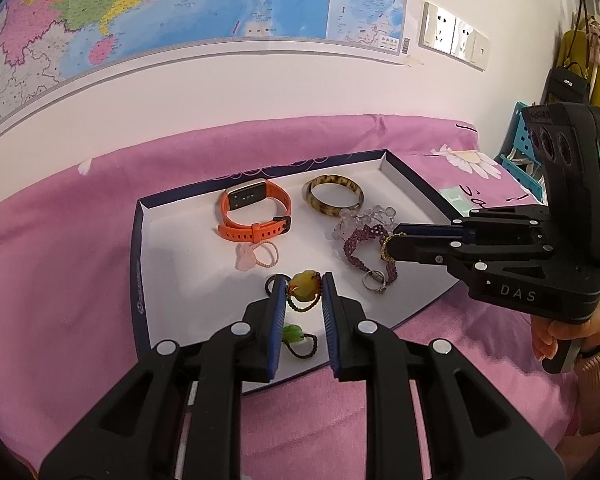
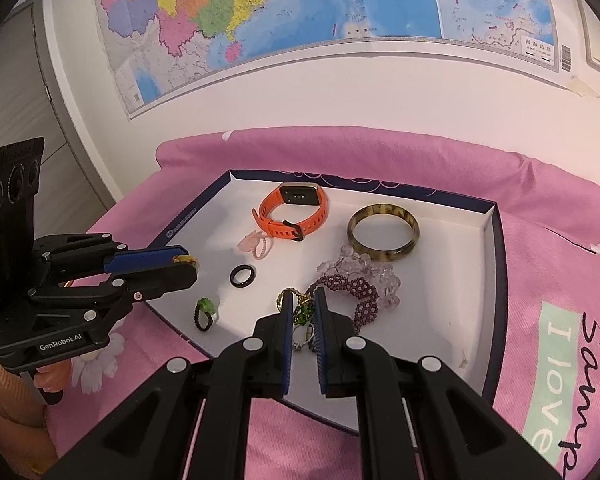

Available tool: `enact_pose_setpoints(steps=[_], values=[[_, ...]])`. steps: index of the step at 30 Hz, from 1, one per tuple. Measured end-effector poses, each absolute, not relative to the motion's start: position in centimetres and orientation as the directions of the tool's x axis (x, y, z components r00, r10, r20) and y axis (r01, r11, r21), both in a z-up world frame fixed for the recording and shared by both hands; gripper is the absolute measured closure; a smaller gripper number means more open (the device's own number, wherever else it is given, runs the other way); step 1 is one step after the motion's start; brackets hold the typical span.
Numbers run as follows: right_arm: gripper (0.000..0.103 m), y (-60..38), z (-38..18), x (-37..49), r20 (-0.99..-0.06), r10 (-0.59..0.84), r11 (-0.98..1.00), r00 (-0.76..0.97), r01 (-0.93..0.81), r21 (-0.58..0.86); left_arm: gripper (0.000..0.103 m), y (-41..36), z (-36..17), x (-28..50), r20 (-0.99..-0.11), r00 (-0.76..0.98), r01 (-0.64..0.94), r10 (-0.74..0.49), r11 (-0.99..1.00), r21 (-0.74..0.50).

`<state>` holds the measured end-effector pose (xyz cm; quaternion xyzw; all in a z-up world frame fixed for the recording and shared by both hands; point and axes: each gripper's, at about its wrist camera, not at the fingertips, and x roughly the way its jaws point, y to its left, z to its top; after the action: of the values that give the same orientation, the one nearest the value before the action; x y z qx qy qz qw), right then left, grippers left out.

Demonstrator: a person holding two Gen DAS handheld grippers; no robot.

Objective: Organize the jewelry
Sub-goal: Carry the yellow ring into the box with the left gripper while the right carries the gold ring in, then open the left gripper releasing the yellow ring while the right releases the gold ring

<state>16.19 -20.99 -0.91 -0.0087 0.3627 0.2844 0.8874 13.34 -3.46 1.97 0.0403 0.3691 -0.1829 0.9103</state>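
A white tray (image 1: 188, 264) with a dark blue rim lies on pink bedding and holds the jewelry. My left gripper (image 1: 303, 280) is shut on a yellow-green bead ring (image 1: 306, 289) just above the tray's near side; its tip also shows in the right wrist view as the left gripper (image 2: 188, 264). My right gripper (image 2: 303, 298) is shut on a green and gold beaded ring (image 2: 303, 313) over the purple beaded bracelet (image 2: 356, 286). Loose in the tray lie an orange watch (image 1: 260, 232), a tortoiseshell bangle (image 2: 414, 232), a black ring (image 2: 233, 276), a green stone ring (image 2: 206, 308) and a silver ring (image 1: 374, 280).
A clear crystal bracelet (image 2: 364, 264) and a pink ring (image 2: 252, 242) also lie in the tray. Pink bedding (image 2: 540, 240) surrounds it. A wall with a map (image 1: 180, 20) stands close behind. A hand (image 1: 556, 336) holds the right gripper's handle.
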Motion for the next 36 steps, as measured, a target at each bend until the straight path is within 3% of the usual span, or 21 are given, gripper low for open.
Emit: enact_pose_setpoints(steps=[36], values=[[0.094, -19.7, -2.7, 18.7, -0.707, 0.424, 0.873, 0.566, -0.464, 0.151, 0.084, -3.8, -0.6, 16.6, -0.743, 0.617, 0.311, -0.26, 0.948, -0.073]])
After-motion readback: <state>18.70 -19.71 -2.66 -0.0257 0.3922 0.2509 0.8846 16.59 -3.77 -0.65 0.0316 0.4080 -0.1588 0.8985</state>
